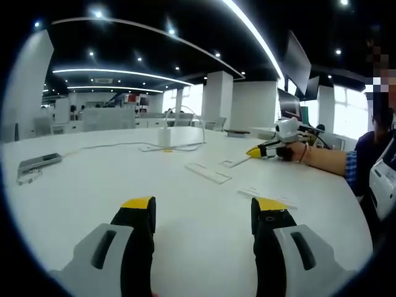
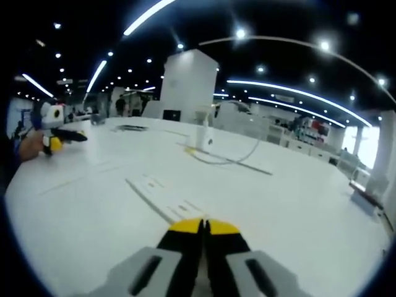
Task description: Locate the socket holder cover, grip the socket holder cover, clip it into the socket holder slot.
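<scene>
The left claw hovers low over the white desk with its two jaws wide apart and nothing between them. The right claw is also low over the desk, with its jaws pressed together and nothing visible between the yellow tips.

In the right gripper view, a long white socket holder strip lies flat on the desk just ahead of the closed jaws, and it runs away toward the far edge. In the left gripper view, flat white pieces lie in the middle of the desk: a longer one and a smaller one nearer to the right jaw. Which of them is the socket holder cover cannot be told with certainty, because they are pale on a pale surface.

The step in hand seems to be the locating. To do it well, the person should bring one claw closer to the flat pieces until the edges are clear. The right claw must open before any grip. Because the cover is thin and flat, it is better to take it by its long edges, low and level, so that it does not slip away.

A white charger with a cable stands near the far edge.
</scene>
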`<state>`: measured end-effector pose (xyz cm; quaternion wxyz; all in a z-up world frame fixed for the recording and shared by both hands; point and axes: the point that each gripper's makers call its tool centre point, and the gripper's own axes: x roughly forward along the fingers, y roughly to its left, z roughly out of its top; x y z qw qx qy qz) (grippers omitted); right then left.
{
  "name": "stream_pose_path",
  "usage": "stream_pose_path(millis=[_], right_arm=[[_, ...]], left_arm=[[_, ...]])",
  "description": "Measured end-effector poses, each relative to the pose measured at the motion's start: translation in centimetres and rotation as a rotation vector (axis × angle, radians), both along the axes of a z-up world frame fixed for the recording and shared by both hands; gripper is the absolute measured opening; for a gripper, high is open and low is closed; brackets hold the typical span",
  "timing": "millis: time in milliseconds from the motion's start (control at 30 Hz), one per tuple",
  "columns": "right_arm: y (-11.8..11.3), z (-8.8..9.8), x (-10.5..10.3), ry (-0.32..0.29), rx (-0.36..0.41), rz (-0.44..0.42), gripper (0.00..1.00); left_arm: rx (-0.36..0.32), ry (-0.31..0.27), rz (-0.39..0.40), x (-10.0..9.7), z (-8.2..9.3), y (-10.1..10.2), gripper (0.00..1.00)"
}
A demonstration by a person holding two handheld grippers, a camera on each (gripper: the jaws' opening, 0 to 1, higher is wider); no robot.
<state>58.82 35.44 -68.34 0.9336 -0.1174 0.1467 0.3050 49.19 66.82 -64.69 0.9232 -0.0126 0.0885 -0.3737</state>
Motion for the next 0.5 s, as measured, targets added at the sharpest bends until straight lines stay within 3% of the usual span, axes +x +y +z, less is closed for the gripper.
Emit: stream_pose_path(millis=[500], right_arm=[[0.65,0.14,-0.18,0.005,0.012,0.025,0.04]], left_arm=[[0.001,0.000,-0.001,0.06,0.07,0.08,0.62]])
